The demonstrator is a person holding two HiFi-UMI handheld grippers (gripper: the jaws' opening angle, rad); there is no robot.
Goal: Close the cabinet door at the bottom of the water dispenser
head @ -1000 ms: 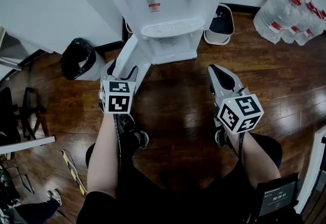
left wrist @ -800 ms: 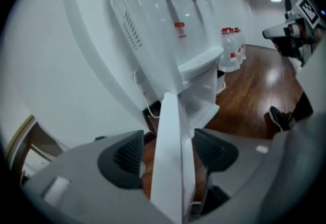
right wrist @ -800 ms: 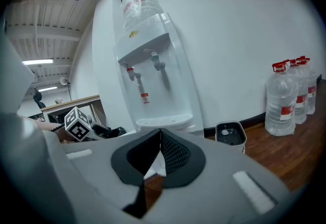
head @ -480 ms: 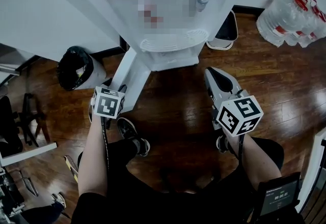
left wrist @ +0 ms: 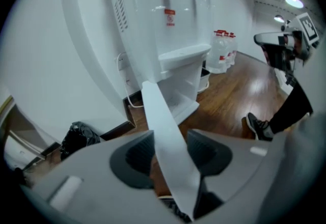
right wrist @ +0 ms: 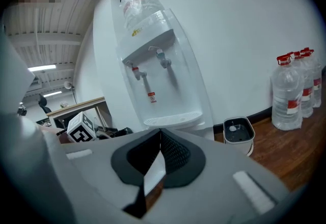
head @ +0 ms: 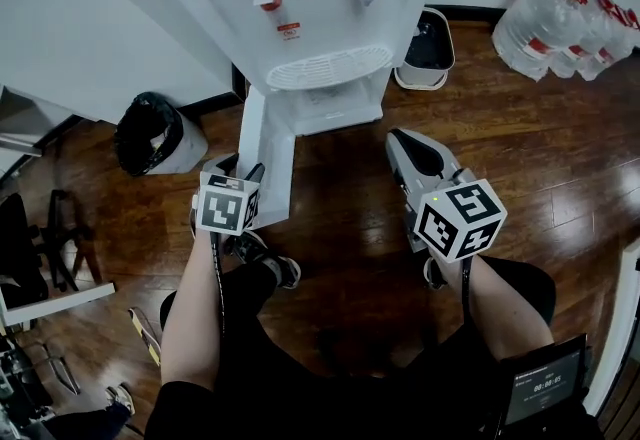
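Observation:
The white water dispenser [head: 310, 18] stands against the wall. Its bottom cabinet door [head: 268, 153] is swung open toward me, edge-on in the head view. My left gripper [head: 245, 173] points steeply down over the door's near top edge. In the left gripper view the door [left wrist: 160, 121] runs between the jaws of that gripper [left wrist: 170, 154]. The jaws have just been closing, and a thin gap still shows beside the right pad. My right gripper [head: 400, 140] hovers shut and empty to the right of the dispenser's base. In the right gripper view this gripper [right wrist: 160, 139] faces the dispenser [right wrist: 163, 80].
A black-bagged waste bin [head: 155, 133] stands left of the door and a small white bin [head: 428, 43] right of the dispenser. Several water bottles [head: 560, 23] stand at the far right. My shoe [head: 265, 263] is on the wooden floor below the left gripper.
The left gripper has sunk and tipped downward onto the near end of the door, and its jaws have narrowed around the door's edge. The right gripper has shifted slightly left.

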